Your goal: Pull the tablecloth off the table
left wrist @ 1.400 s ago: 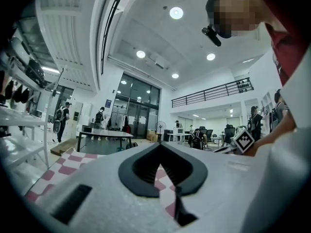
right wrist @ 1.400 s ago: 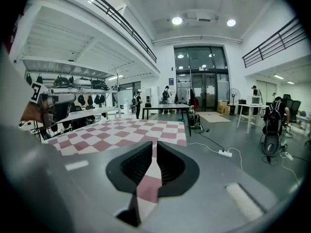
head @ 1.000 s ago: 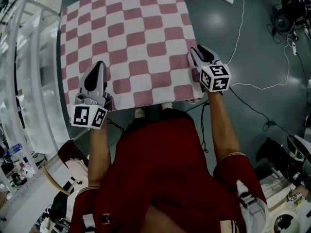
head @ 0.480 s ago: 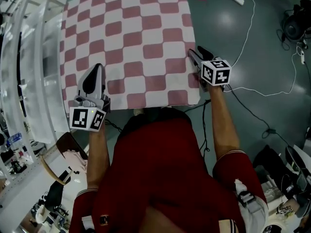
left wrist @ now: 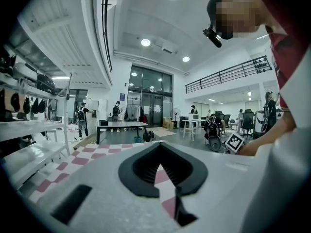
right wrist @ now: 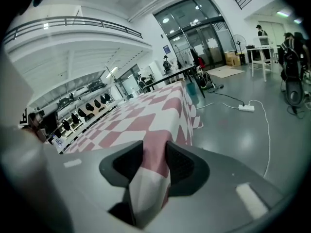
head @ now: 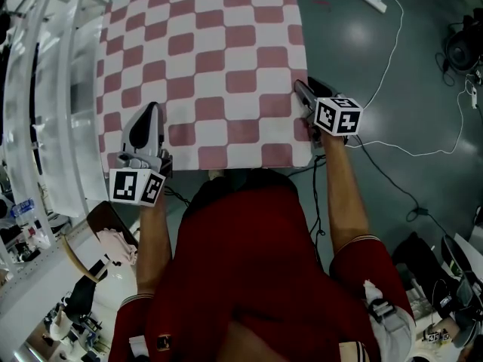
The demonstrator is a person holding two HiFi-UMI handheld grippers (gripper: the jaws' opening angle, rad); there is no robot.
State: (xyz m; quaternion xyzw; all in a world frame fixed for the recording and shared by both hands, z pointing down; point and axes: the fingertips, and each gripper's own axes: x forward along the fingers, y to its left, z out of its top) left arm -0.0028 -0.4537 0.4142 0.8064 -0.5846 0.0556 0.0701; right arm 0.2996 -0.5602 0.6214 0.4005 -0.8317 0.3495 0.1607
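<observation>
jaws clamped on tablecloth [head: 204,59] near edge
left gripper [left wrist: 159,171] pinching flat cloth; right gripper [right wrist: 153,165] just tightening round a thicker bunched fold

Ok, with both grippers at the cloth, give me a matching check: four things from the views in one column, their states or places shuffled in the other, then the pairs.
1 left gripper
2 right gripper
3 tablecloth
4 power strip

a lying on the grey floor
b shut on a thin cloth edge
c red-and-white checks, spread flat
d gripping a thicker cloth fold, jaws wider

Pairs: 1-b, 2-d, 3-c, 4-a.
The right gripper's jaws have just been closing, with cloth between them.
</observation>
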